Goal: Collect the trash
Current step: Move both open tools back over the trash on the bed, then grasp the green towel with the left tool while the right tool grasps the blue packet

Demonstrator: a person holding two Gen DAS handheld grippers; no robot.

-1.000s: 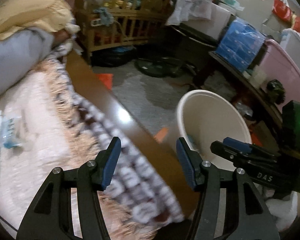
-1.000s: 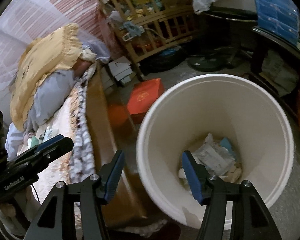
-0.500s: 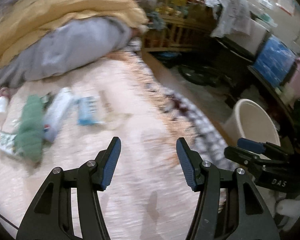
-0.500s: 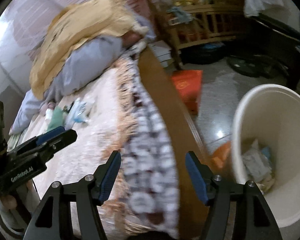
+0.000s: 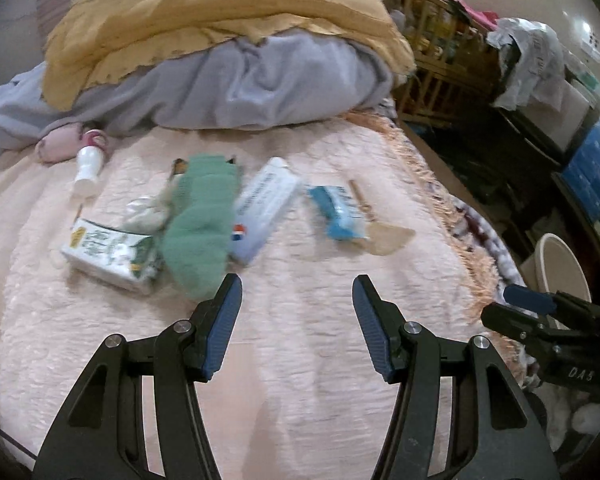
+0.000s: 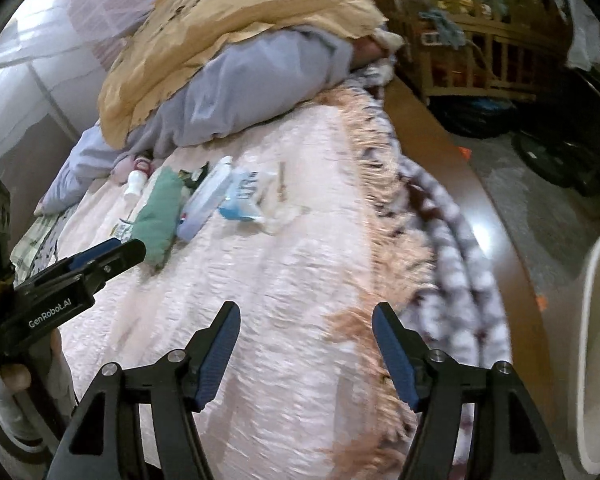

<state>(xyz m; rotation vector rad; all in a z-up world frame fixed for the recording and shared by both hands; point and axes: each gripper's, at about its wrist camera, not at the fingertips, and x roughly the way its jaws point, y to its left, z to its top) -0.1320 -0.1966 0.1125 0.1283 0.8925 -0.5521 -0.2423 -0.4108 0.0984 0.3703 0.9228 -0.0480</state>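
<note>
Bedspread [image 5: 300, 360] pink textured cloth; bed rail [image 6: 480, 208] glossy brown wood.

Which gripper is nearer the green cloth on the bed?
Left. The left gripper hangs open just short of the green cloth, its left finger almost at the cloth's near end. The right gripper, opening with nothing between its fingers, sits farther back near the bed's fringed edge.

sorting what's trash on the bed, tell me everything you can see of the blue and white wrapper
The blue and white wrapper is a small crinkled packet that looks like thin plastic film, blue at its ends and white with dark printed stripes in the middle. It lies flat on the pink bedspread, apparently emptied and twisted. A white tube lies apart to its left; a thin stick and a tan scrap lie against its right edge. No gripper touches it.
</note>
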